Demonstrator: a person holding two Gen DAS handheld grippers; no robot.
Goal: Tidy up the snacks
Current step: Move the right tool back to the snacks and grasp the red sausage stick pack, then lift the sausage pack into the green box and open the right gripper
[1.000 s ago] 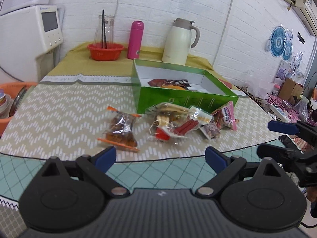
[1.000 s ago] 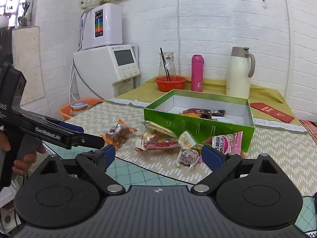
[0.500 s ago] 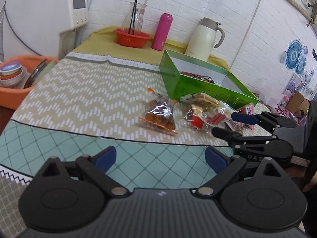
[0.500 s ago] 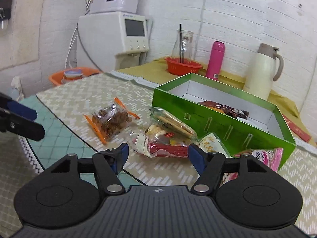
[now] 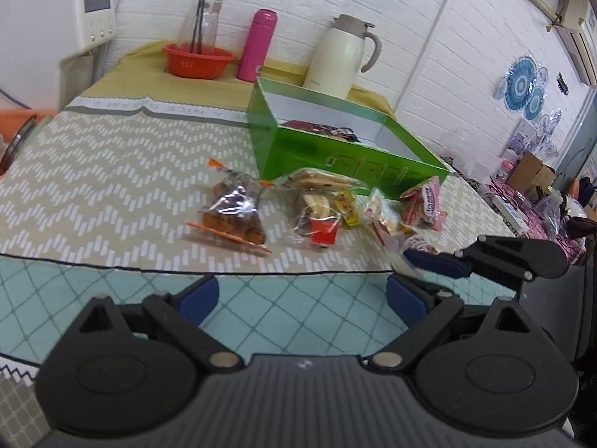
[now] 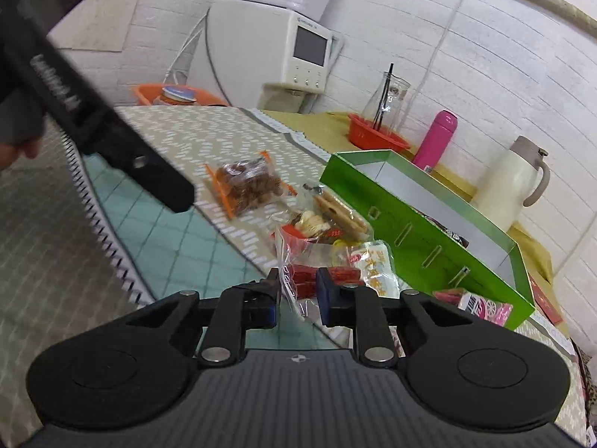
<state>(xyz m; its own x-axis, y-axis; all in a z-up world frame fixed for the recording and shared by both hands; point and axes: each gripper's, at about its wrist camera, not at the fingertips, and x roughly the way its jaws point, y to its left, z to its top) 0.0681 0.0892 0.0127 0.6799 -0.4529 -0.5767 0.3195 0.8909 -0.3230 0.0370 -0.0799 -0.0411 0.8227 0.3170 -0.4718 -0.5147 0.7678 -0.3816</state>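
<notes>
Several snack packets lie on the tablecloth in front of an open green box [image 5: 317,149] [image 6: 410,231] that holds a few snacks. A brown snack pack with orange ends [image 5: 233,212] [image 6: 248,186] lies furthest left. Beside it is a clear bag of red sticks and biscuits [image 5: 321,220] [image 6: 317,272], and a pink packet [image 5: 425,201] [image 6: 485,308] lies at the right. My right gripper [image 6: 296,298] [image 5: 410,265] is low over the table. Its jaws are closing, with the clear bag's loose edge between the pads and a gap still showing. My left gripper [image 5: 302,295] stands open and empty near the table's front edge.
At the back stand a cream jug [image 5: 343,59], a pink bottle [image 5: 257,44], a red bowl [image 5: 197,59] with a glass carafe, and a white appliance [image 5: 93,7]. An orange basin [image 6: 175,95] sits off the table's left side. A hand holds the left gripper's black finger [image 6: 164,183].
My right gripper's jaws went from wide to narrow; it rolled, dropped and closed in on the clear bag's edge. The left gripper shifted slightly and stayed open.
</notes>
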